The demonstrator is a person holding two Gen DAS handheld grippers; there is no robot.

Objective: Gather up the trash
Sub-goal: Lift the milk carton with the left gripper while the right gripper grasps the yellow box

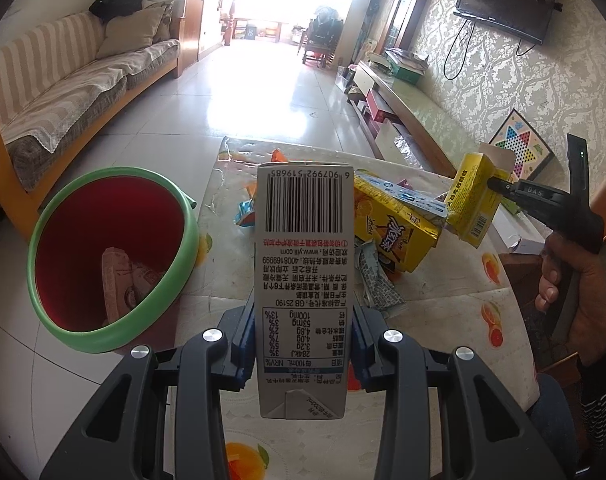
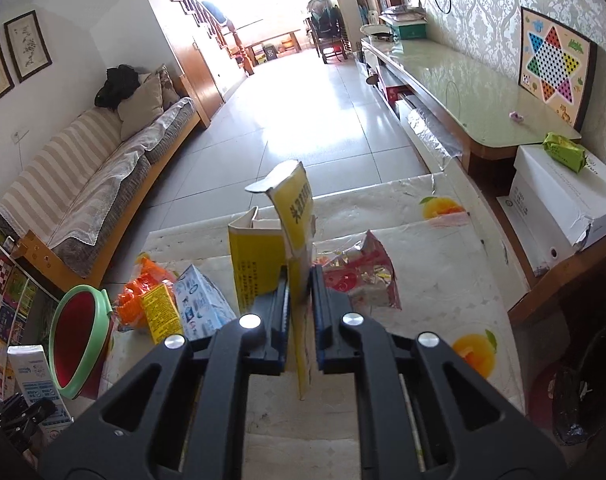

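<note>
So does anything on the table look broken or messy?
Yes. Torn wrappers lie scattered on the table, and the yellow box in the right gripper is squashed flat with its top flap torn open. The white box beside the table has a ripped corner.

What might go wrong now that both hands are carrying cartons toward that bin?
The right gripper pinches only a thin flap of the flattened yellow cardboard box, so the box could slip or tear loose. The grey milk carton in the left gripper is not yet over the red bin with a green rim standing beside the table, so an early release would drop it outside the bin.
</note>
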